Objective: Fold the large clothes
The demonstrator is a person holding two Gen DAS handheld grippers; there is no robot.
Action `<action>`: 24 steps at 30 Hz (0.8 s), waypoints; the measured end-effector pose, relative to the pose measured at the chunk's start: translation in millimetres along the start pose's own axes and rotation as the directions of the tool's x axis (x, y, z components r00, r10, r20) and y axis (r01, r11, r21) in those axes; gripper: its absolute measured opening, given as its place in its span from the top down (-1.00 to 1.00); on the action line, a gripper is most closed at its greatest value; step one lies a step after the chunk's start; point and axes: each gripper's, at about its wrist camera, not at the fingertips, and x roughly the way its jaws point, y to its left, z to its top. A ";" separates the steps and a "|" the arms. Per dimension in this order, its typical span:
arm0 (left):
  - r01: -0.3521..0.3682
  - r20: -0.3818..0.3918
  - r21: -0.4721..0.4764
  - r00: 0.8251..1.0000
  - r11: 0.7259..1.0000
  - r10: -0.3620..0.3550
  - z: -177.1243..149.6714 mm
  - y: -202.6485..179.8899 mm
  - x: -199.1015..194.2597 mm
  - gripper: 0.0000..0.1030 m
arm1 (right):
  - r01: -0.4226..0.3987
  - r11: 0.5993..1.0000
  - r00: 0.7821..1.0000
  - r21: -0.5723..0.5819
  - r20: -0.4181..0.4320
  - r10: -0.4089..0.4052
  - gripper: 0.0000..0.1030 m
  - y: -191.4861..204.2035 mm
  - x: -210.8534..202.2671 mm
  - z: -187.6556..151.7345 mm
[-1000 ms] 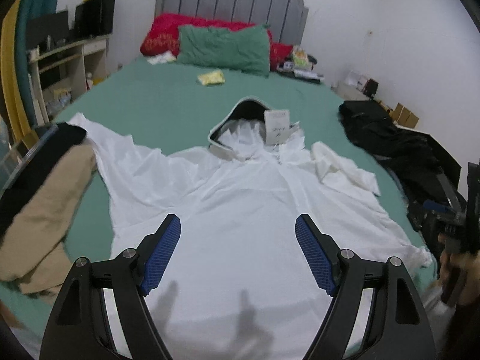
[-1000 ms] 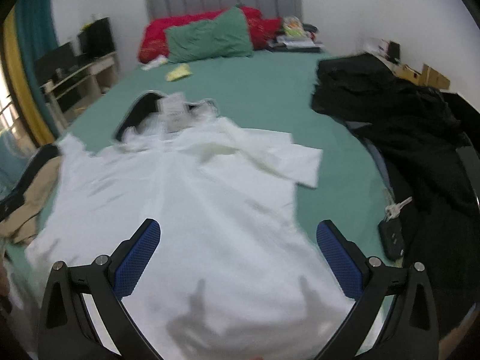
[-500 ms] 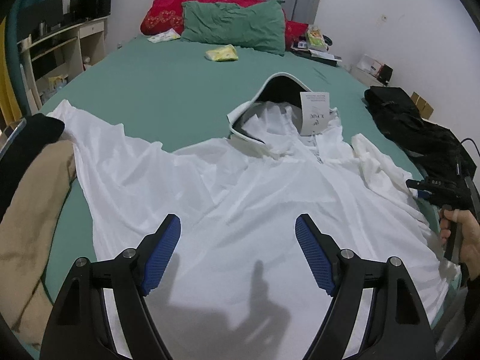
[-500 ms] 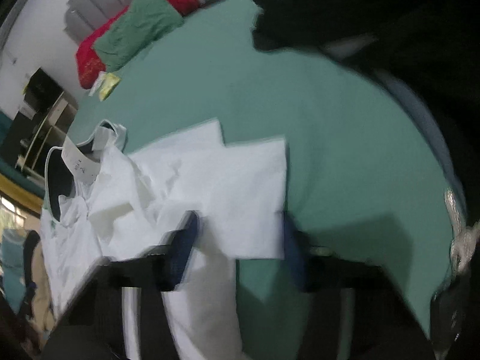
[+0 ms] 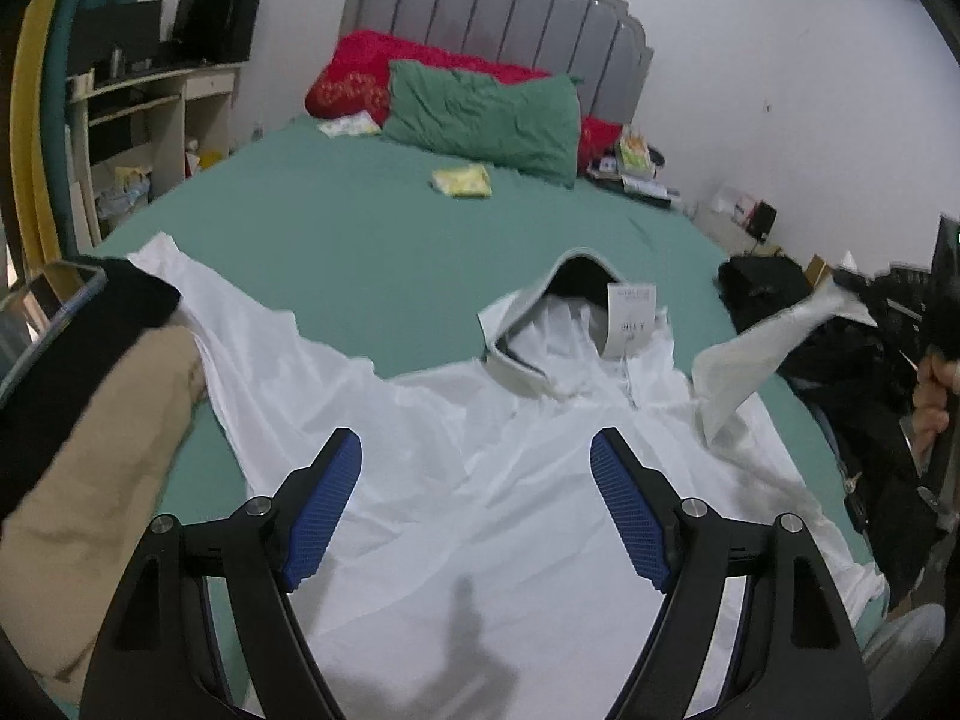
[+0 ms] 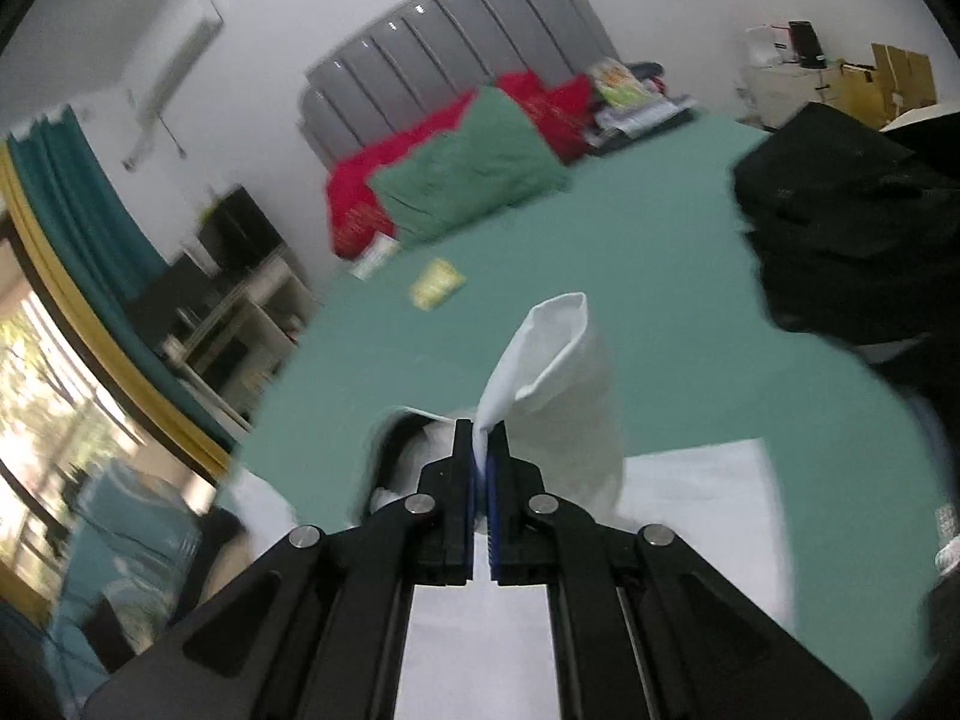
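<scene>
A large white shirt [image 5: 492, 480] lies spread on the green bed [image 5: 372, 240], collar with a paper tag [image 5: 627, 318] toward the headboard. My left gripper [image 5: 477, 498] is open and empty, hovering over the shirt's middle. My right gripper [image 6: 481, 450] is shut on the shirt's right sleeve [image 6: 558, 384] and holds it lifted off the bed. In the left wrist view the lifted sleeve [image 5: 774, 336] stretches up to the right, toward the right gripper [image 5: 852, 285] at the frame's edge. The left sleeve [image 5: 198, 294] lies flat, its end under the dark clothes.
A tan and black clothes pile [image 5: 90, 420] lies at the bed's left edge. Black garments [image 5: 840, 372] are heaped on the right side, also seen in the right wrist view [image 6: 840, 228]. Green and red pillows [image 5: 480, 114] and a yellow packet [image 5: 462, 181] sit near the headboard. Shelves [image 5: 150, 120] stand left.
My right gripper swung down to the right sleeve, closed on it and lifted it off the bed. My left gripper stayed open over the shirt, shifting only slightly.
</scene>
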 end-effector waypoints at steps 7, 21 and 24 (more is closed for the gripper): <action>-0.102 0.053 0.000 0.993 0.995 0.102 6.9 35.8 -18.9 -0.59 | -0.075 0.993 0.996 0.091 -0.047 0.079 0.92 92.5 77.2 -54.8; -0.130 -0.083 -0.144 0.989 0.981 0.119 6.7 104.1 -3.3 -0.59 | -0.045 0.976 0.941 -0.214 -0.337 -0.030 -0.34 84.2 142.0 -146.3; -0.119 -0.117 -0.154 0.988 0.981 0.102 3.7 105.8 6.4 -0.59 | -0.051 0.928 0.916 -0.368 -0.387 -0.103 -0.30 68.5 155.8 -134.6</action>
